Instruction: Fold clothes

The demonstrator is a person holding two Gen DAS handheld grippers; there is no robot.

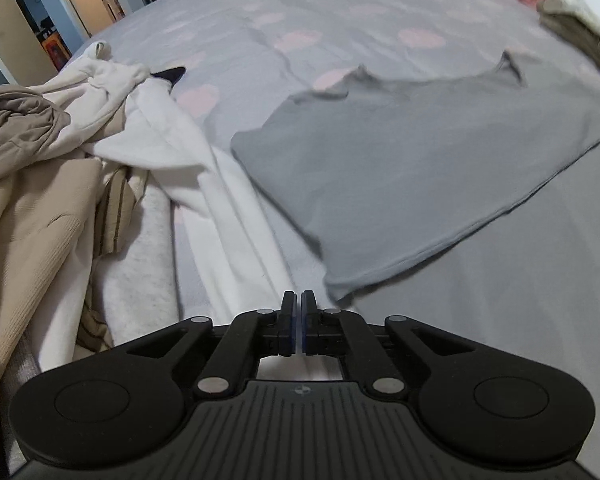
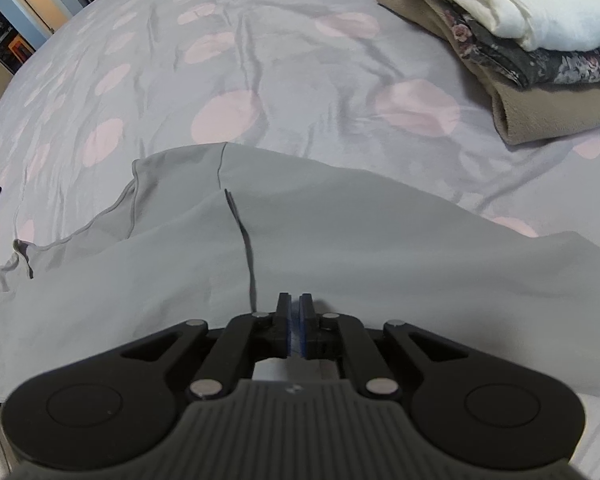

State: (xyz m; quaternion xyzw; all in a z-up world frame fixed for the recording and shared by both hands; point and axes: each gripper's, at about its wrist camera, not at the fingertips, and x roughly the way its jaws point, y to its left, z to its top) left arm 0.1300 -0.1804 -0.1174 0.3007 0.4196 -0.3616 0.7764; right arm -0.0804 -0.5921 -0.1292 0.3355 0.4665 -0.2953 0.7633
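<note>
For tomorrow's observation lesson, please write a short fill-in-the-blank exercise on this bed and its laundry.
1. The flat grey cotton T-shirt lies on a grey bedsheet with ____ spots.
2. The top item of the folded stack of clothes is ____.
3. The unfolded heap of beige and white laundry lies to the shirt's ____ in the left wrist view.

Missing words: pink; white; left

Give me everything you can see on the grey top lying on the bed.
The grey top is plain, thin knit, lying mostly flat on the spotted bedspread, hems stitched. Its far edge is rumpled into small peaks, and one crease runs towards the right gripper. A white garment borders its left side. Whether either gripper pinches it is unclear.
</note>
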